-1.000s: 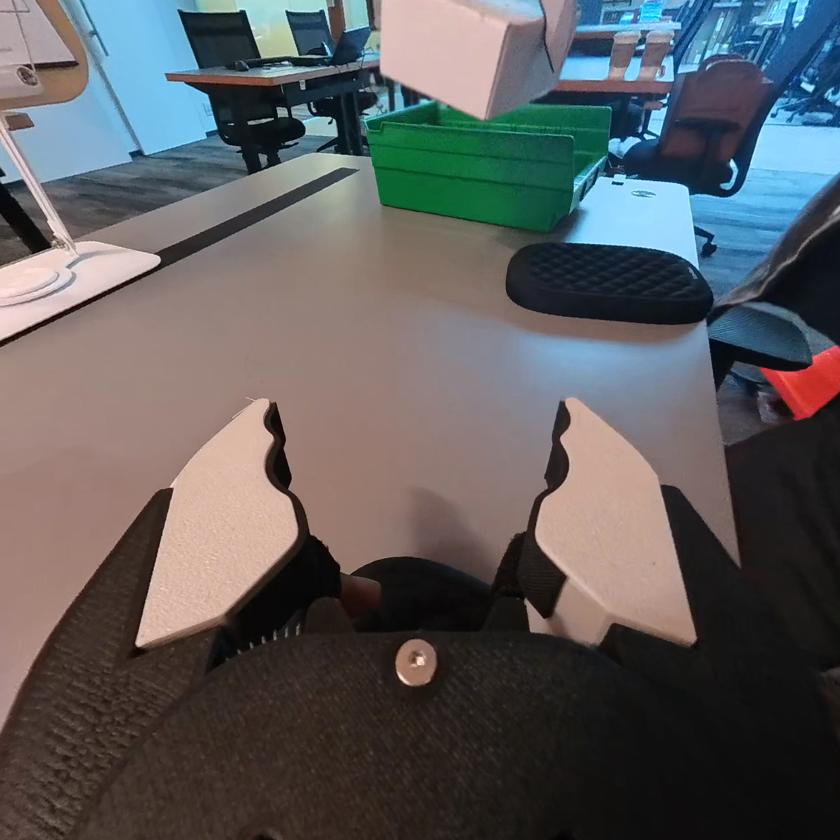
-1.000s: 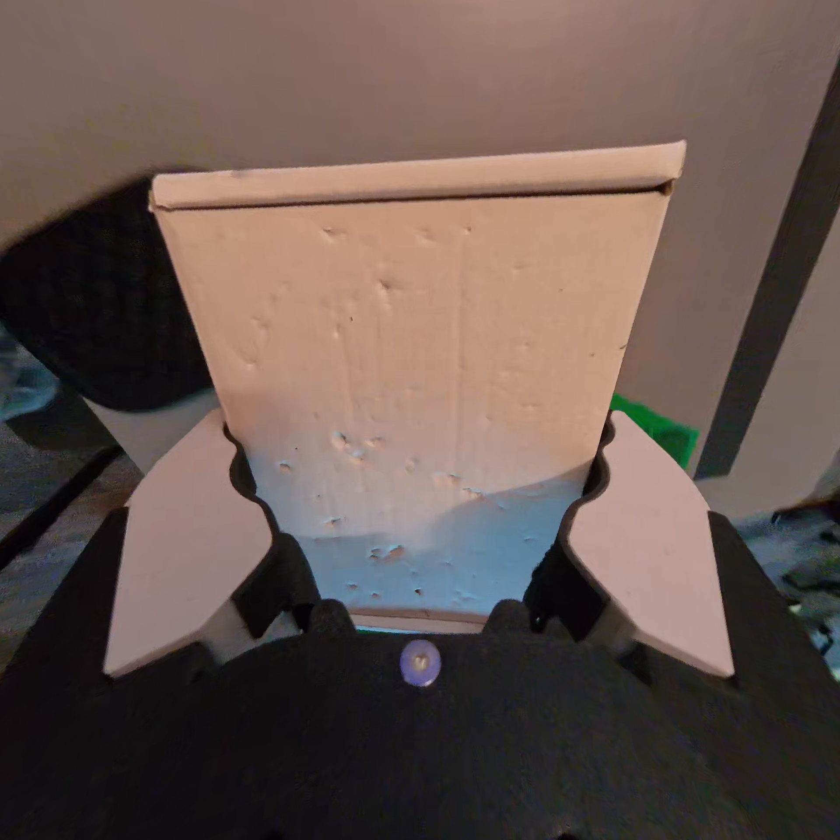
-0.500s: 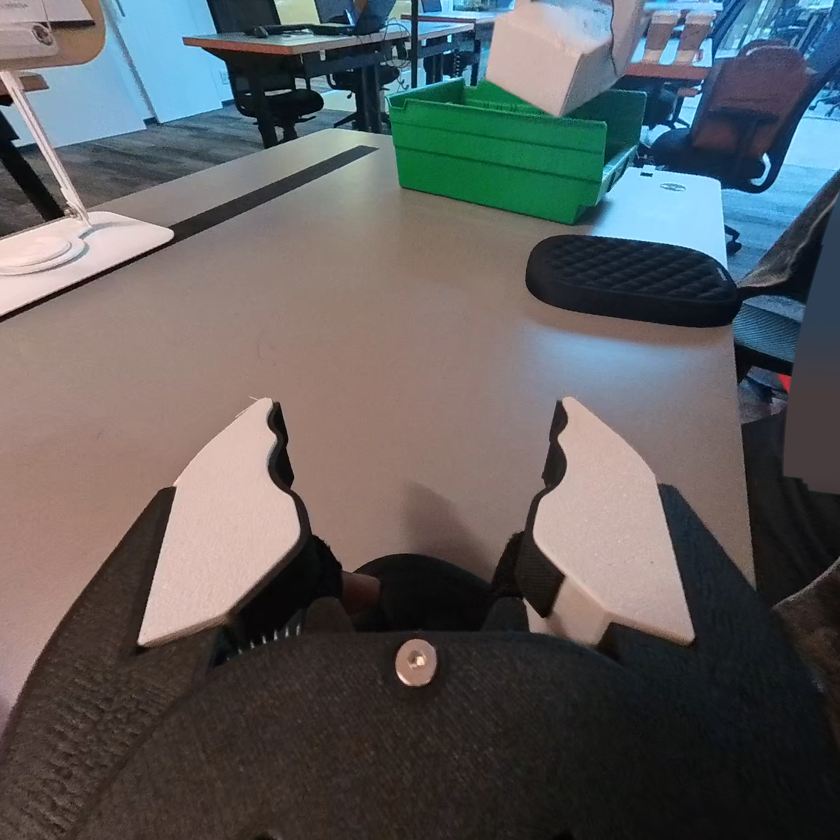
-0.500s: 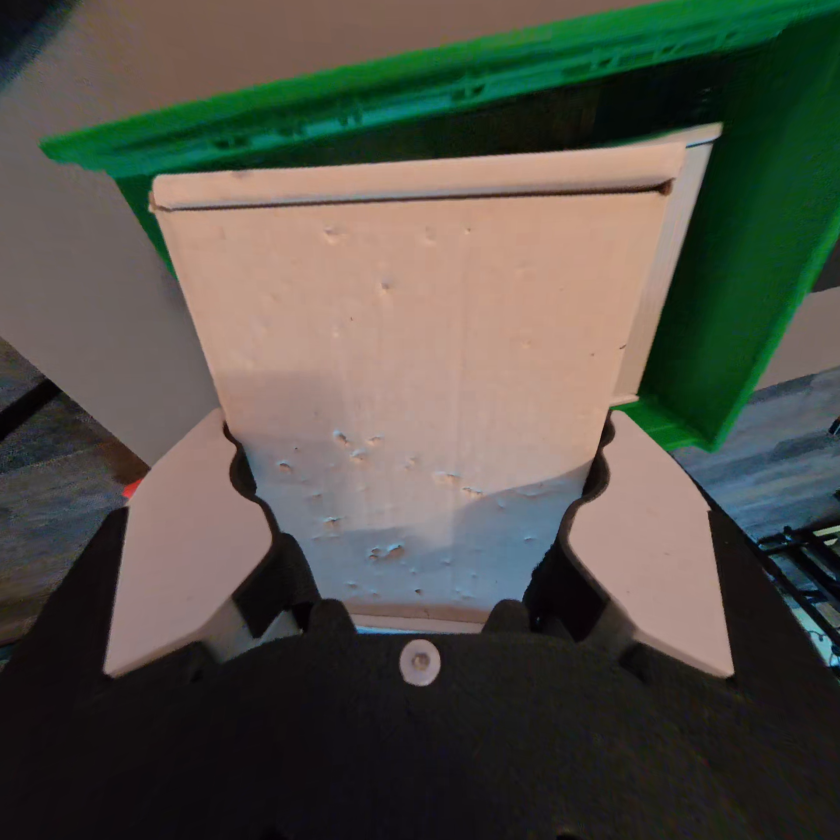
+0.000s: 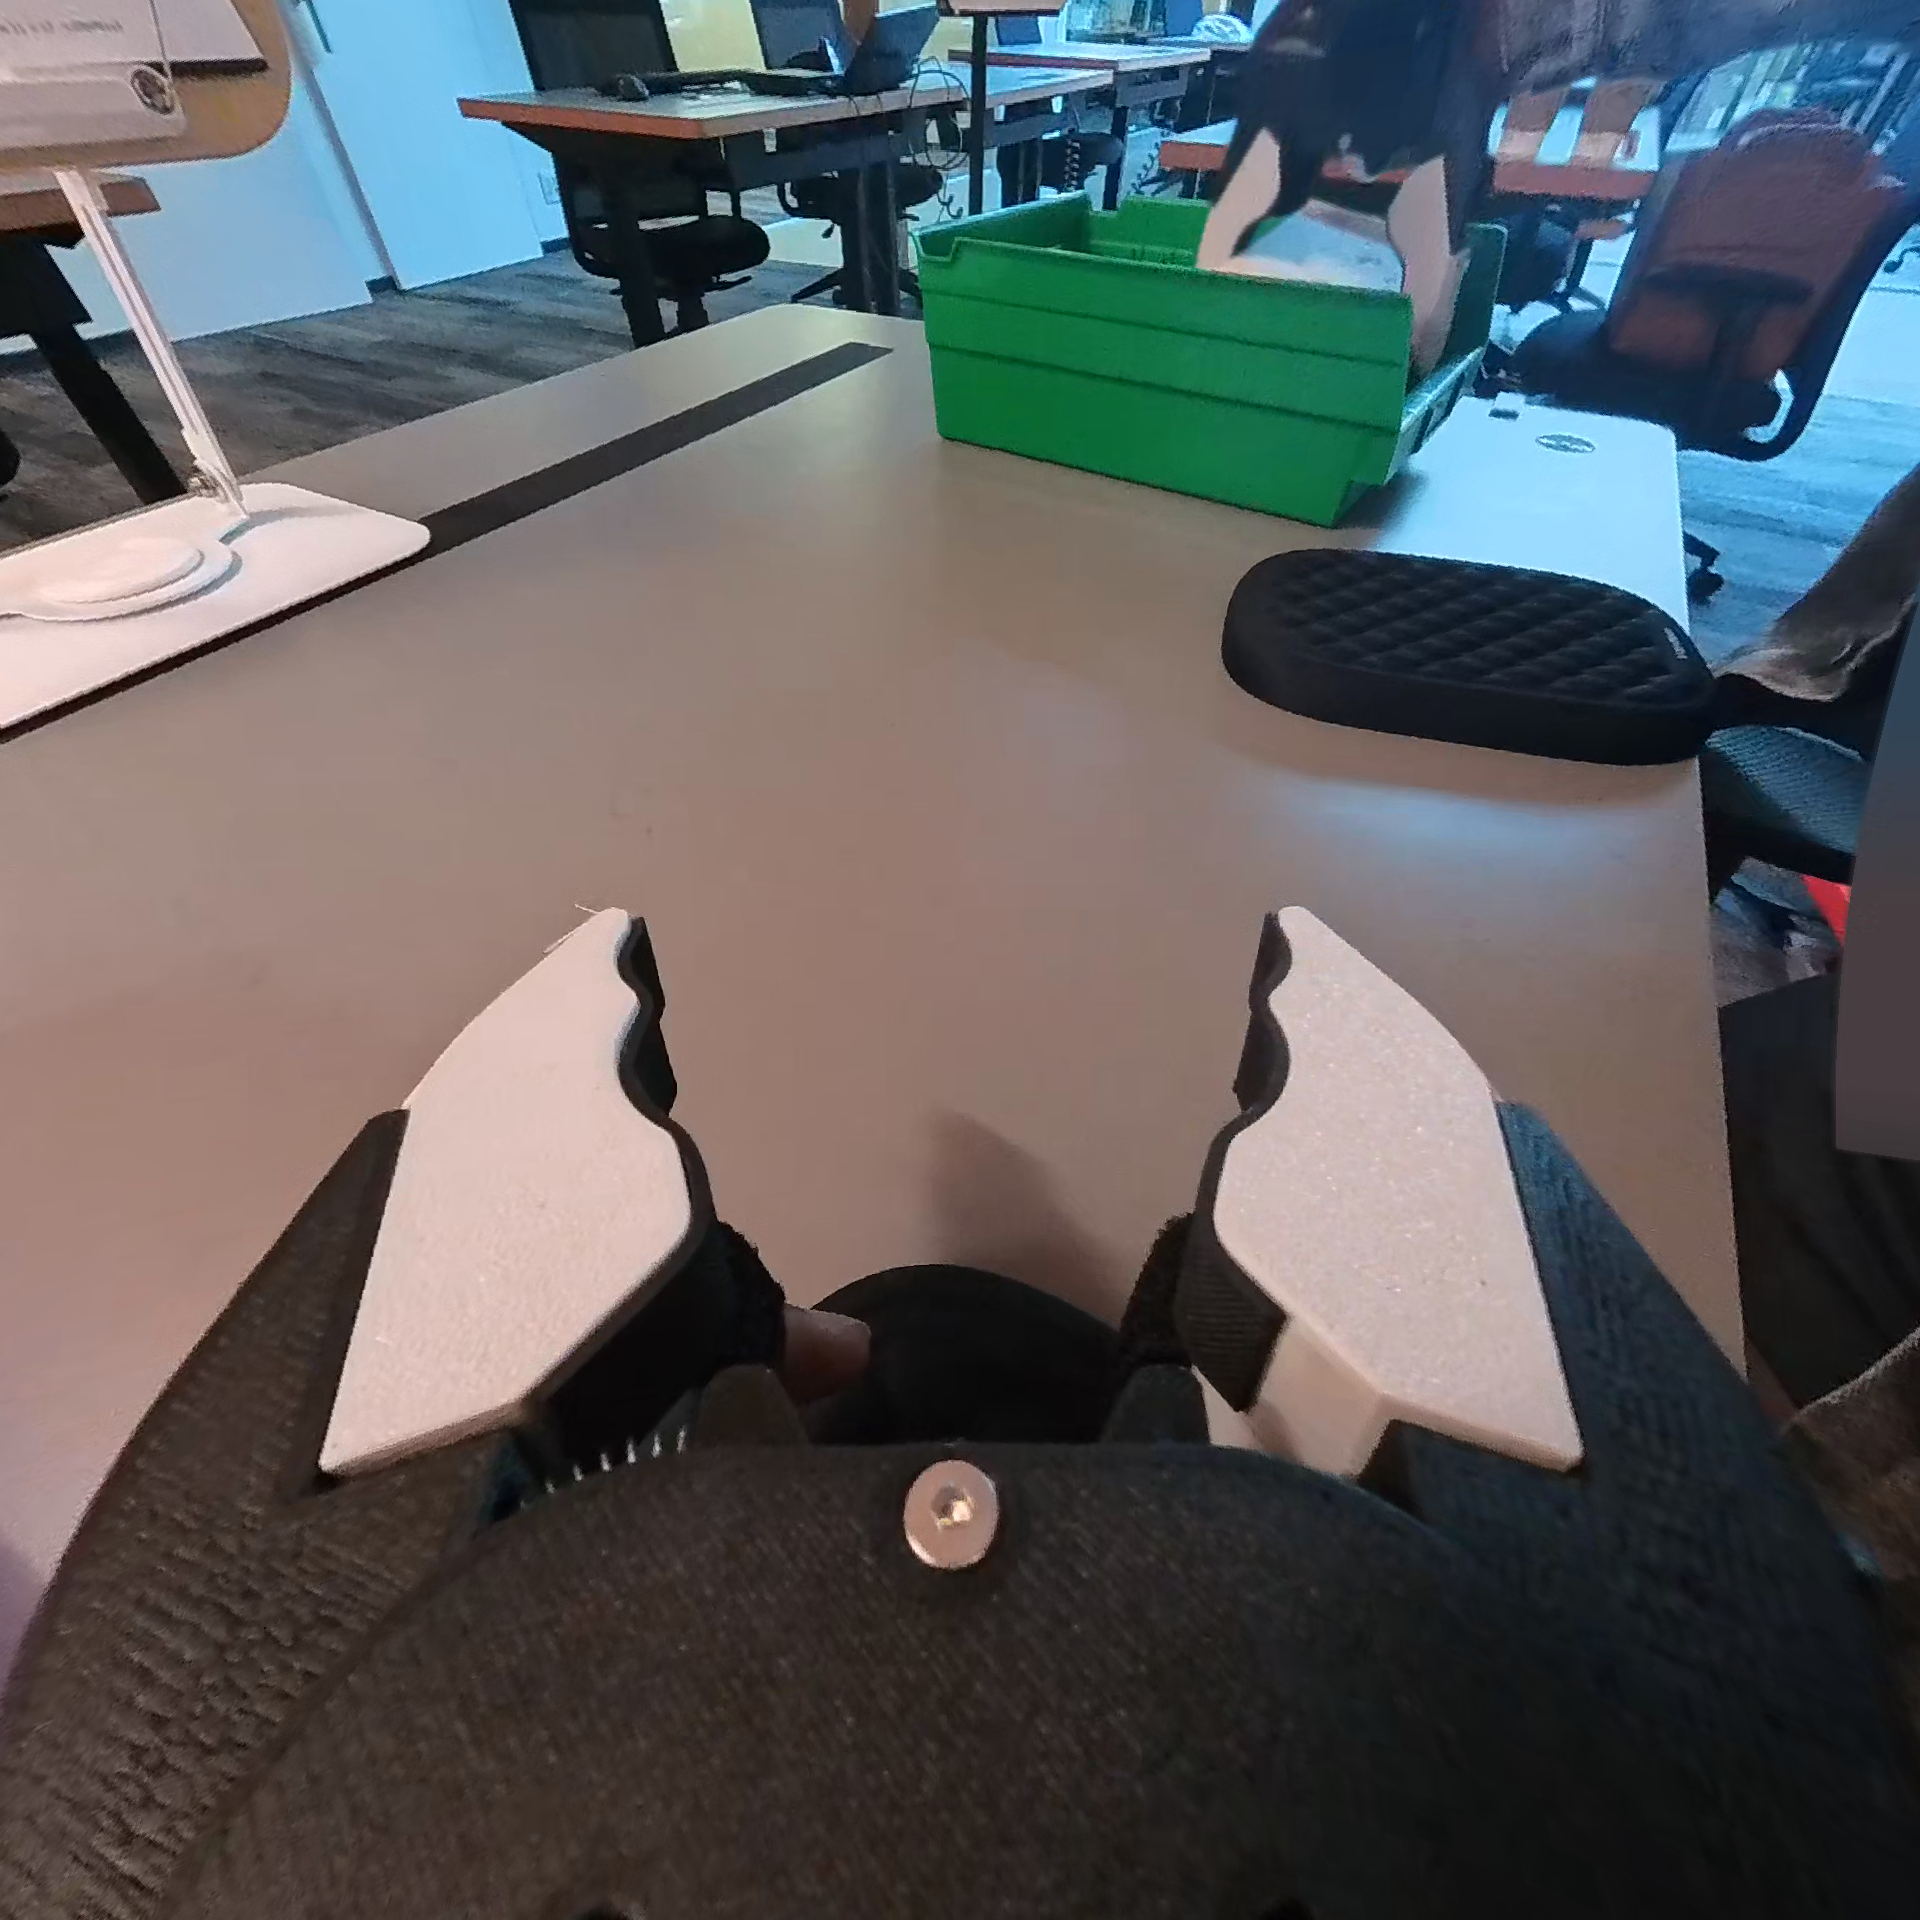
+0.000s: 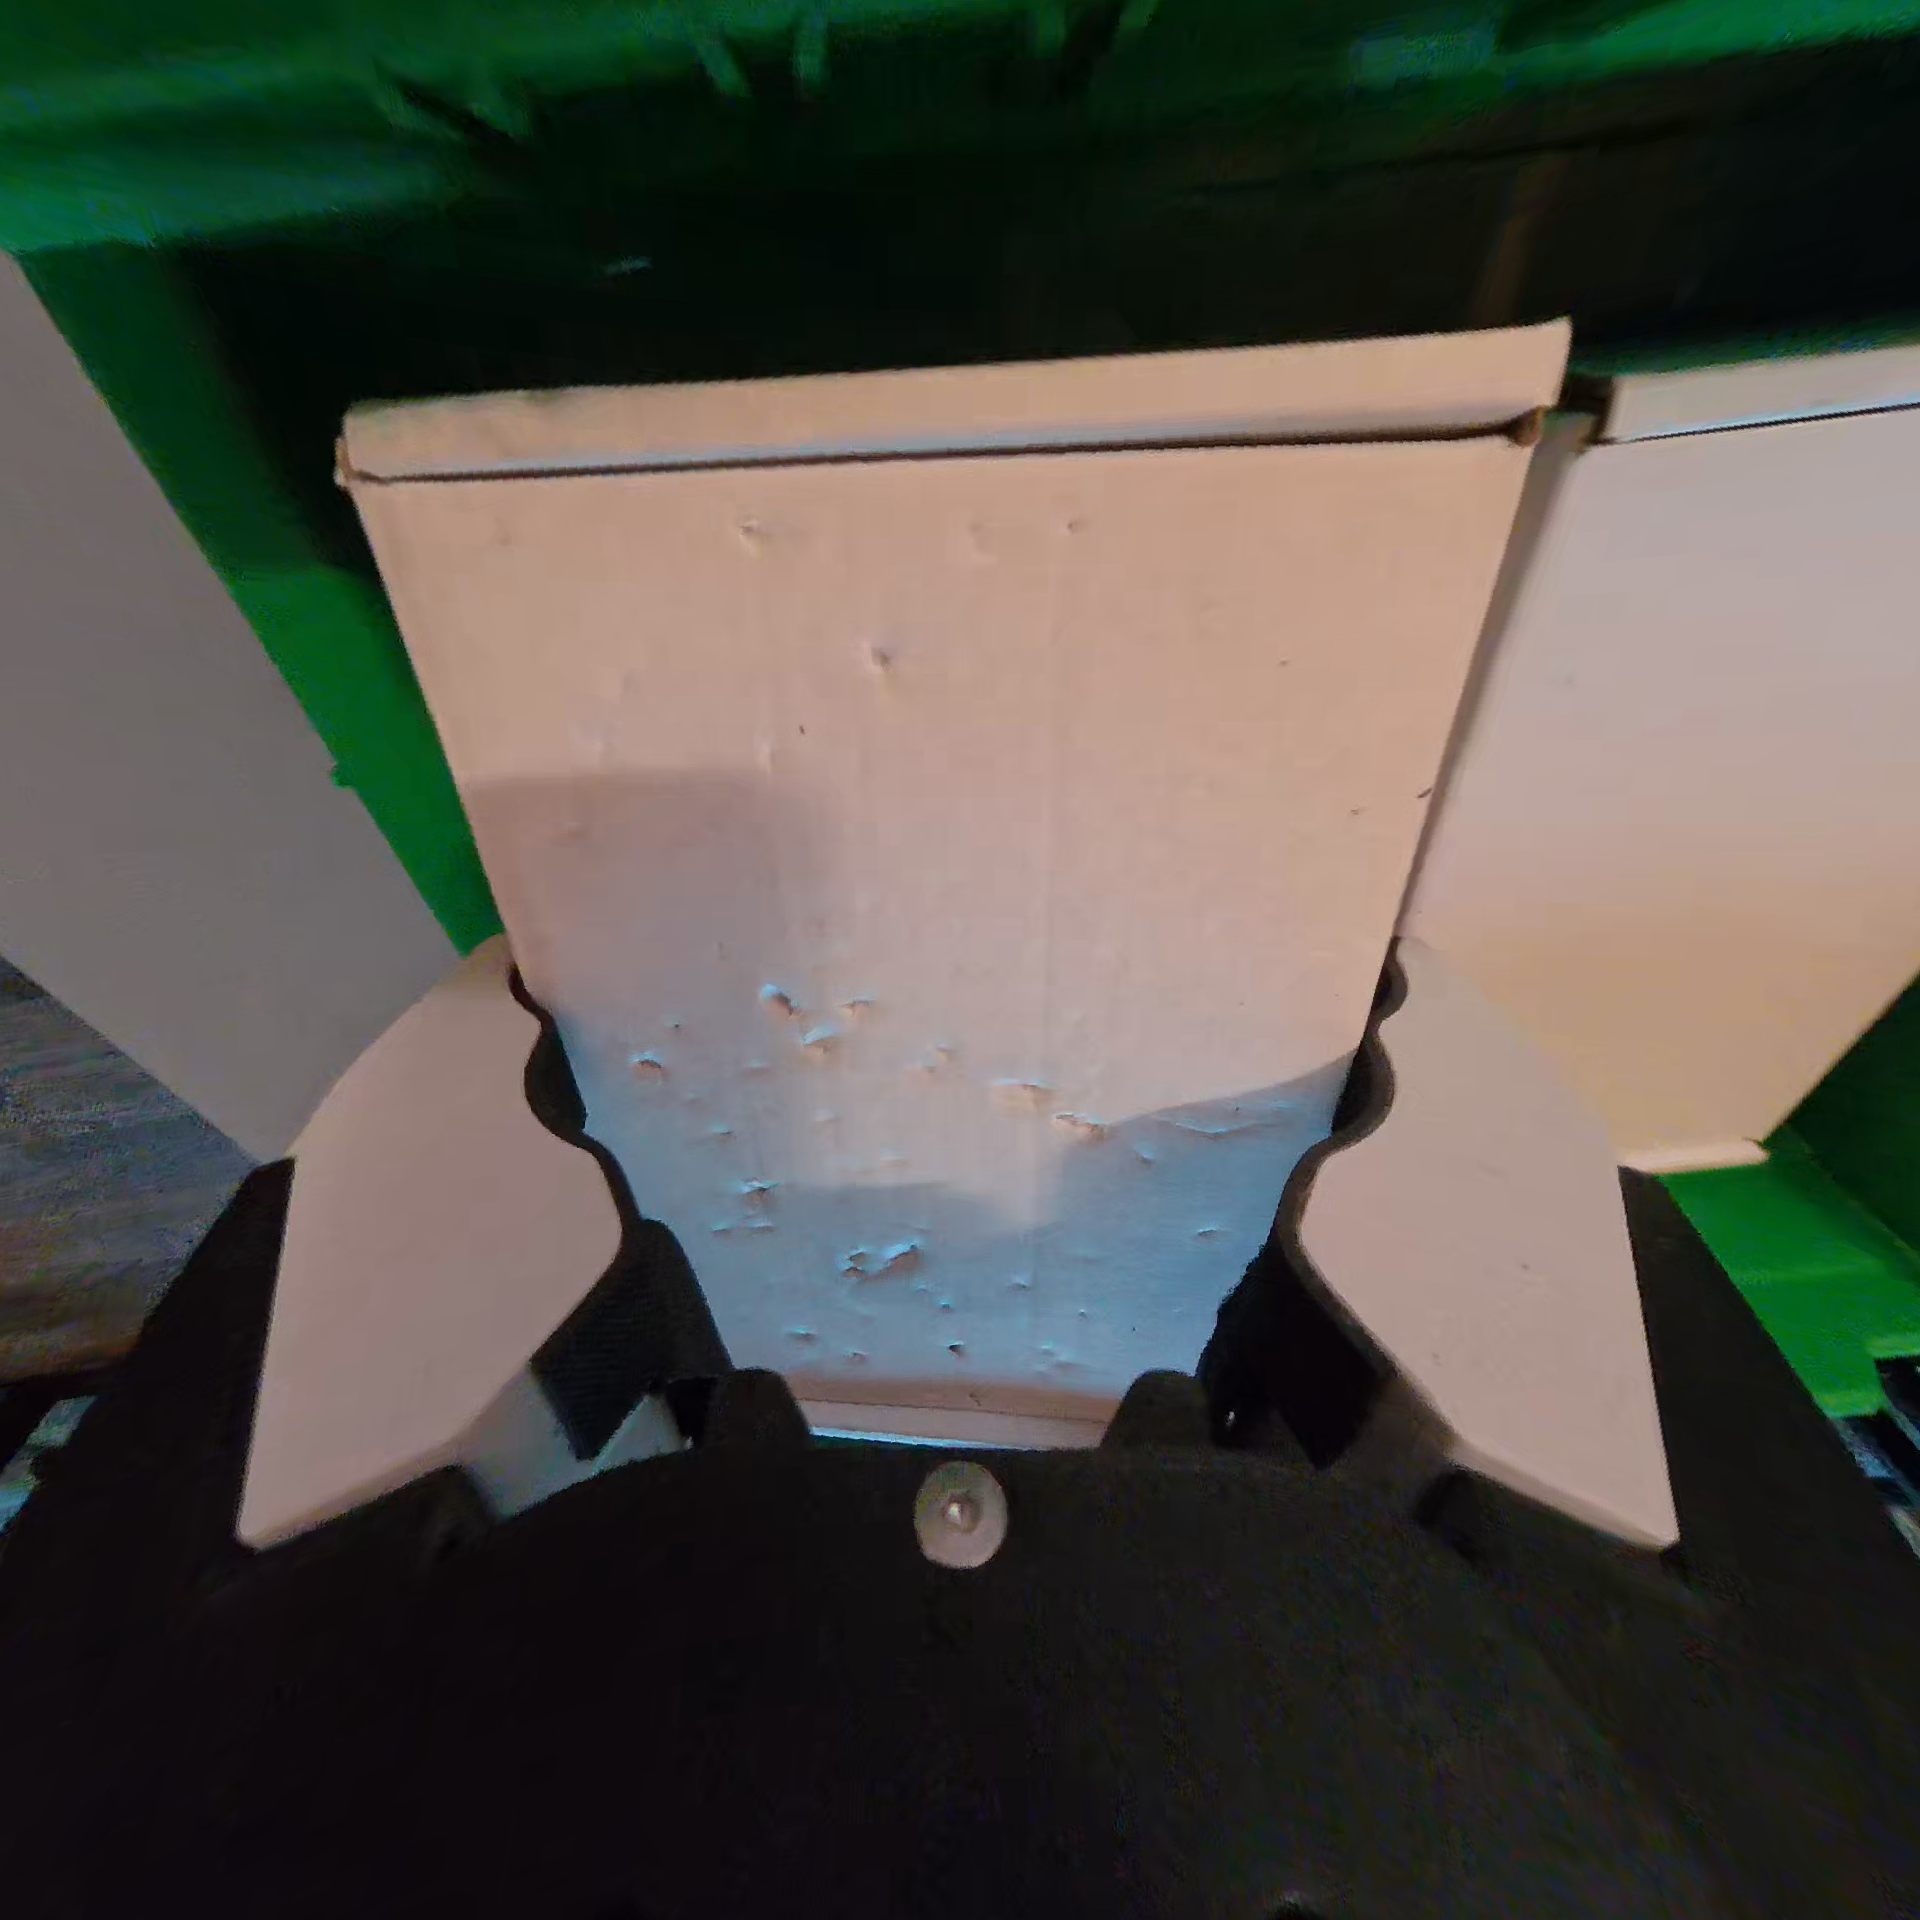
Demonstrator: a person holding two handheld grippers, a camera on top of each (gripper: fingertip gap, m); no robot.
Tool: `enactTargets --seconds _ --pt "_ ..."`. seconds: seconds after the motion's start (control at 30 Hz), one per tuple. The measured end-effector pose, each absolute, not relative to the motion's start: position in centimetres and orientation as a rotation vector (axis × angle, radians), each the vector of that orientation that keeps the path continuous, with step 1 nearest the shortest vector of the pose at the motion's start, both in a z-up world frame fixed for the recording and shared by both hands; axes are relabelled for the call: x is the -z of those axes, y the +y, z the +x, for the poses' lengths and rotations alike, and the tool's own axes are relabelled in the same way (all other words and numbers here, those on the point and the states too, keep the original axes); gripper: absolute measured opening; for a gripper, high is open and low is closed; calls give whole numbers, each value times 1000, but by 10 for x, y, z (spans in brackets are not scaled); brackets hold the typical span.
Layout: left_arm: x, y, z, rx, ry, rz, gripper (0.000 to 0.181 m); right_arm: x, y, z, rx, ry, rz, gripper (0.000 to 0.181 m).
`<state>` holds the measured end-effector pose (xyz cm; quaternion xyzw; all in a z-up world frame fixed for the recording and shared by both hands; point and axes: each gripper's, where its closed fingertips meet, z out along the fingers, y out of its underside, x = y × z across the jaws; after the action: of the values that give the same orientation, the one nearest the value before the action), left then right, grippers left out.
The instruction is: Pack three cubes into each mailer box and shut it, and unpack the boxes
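Note:
My right gripper (image 6: pixel 951 977) is shut on a closed white mailer box (image 6: pixel 935 790) and holds it down inside the green bin (image 6: pixel 312 665). A second white mailer box (image 6: pixel 1683 748) sits in the bin just to its right. In the left wrist view the right gripper (image 5: pixel 1340 239) and the held box (image 5: pixel 1320 249) show blurred over the green bin (image 5: pixel 1164 384) at the far end of the table. My left gripper (image 5: pixel 951 935) is open and empty, low over the grey table (image 5: pixel 831 727). No cubes are in view.
A black wrist-rest pad (image 5: pixel 1465 655) lies near the table's right edge. A white stand base (image 5: pixel 197 561) sits at the left. A dark strip (image 5: pixel 665 447) runs along the table. Office chairs and desks stand beyond. There is about 50 centimeters between the tips of the two grippers.
My right gripper has carried the mailer box from above the table down into the green bin, beside the second box. The left gripper has stayed open in place.

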<state>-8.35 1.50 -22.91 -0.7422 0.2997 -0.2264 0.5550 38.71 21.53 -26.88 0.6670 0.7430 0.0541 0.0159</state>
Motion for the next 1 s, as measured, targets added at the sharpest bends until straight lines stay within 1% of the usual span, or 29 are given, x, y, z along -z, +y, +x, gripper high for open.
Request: enactTargets --seconds 0.5,0.6,0.83,0.93,1.0 --pt "231 15 -82 541 716 -1765 107 275 212 389 -77 2276 2067 142" --pt "231 15 -82 545 716 -1766 107 274 210 388 -47 2262 2078 132" --pt "231 15 -82 543 720 -1763 107 274 215 385 -86 2303 2115 131" --pt "231 15 -82 544 719 -1764 107 263 219 382 -69 2285 2237 134" --pt "231 15 -83 546 714 -1765 107 245 227 380 -44 2237 2429 139"
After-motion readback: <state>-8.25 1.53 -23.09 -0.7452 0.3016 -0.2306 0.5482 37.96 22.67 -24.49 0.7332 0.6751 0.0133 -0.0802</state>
